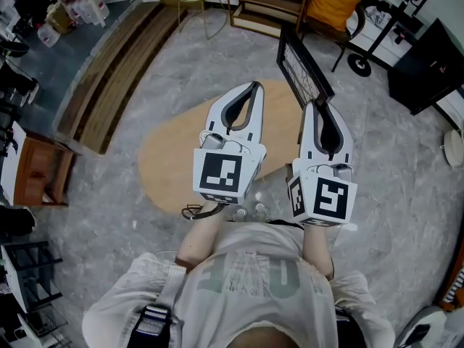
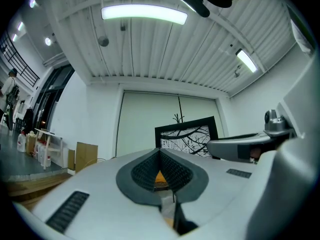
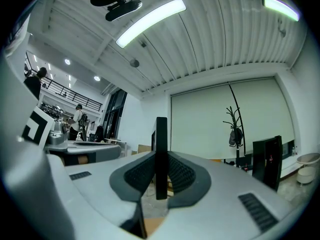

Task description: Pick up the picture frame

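Right tongs point(image 1: 321, 107) clamped the upright black picture frame point(image 1: 303, 65) by its edge; left tongs point(image 2: 160, 153) were pressed together, empty, just beside, above the wooden surface point(image 1: 170, 154).

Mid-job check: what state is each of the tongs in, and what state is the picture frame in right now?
Right tongs: shut on the picture frame's edge.
Black rectangular picture frame with a branch print: upright on edge, gripped at its near end, apparently held above the oval light wooden table.
Left tongs: shut, tips together, nothing held.
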### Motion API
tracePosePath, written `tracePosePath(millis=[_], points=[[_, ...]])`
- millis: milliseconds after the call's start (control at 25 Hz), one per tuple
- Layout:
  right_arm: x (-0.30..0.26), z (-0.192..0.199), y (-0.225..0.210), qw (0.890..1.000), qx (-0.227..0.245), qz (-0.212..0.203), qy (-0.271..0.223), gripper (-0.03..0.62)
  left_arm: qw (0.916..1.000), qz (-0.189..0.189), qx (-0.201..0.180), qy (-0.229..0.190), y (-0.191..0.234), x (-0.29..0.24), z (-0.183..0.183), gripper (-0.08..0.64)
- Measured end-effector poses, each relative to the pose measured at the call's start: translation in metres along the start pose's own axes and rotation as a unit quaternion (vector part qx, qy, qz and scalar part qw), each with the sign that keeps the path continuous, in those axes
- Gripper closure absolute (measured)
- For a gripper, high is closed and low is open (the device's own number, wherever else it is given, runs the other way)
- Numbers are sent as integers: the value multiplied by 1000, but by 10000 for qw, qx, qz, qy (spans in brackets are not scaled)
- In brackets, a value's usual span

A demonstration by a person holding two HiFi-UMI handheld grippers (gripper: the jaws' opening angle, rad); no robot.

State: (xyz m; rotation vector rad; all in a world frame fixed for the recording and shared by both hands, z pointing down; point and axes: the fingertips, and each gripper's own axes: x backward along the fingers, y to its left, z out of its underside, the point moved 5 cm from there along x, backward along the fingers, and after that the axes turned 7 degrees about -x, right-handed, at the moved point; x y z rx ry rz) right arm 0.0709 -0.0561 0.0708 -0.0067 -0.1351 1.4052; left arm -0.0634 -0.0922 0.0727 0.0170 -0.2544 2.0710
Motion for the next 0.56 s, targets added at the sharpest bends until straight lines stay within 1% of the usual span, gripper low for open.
tracePosePath(millis=[240,440,560], points=[[-2,5,1,10000,29,28,89,515,10000,0,-15,15,2,-1,1,552],[-2,6,3,10000,32,-1,81,515,9999,-39,79,-78,5,0,3,552],[-1,6,8,10000,18,-28,77,517,9999,-45,104,-51,7,4,5,552]])
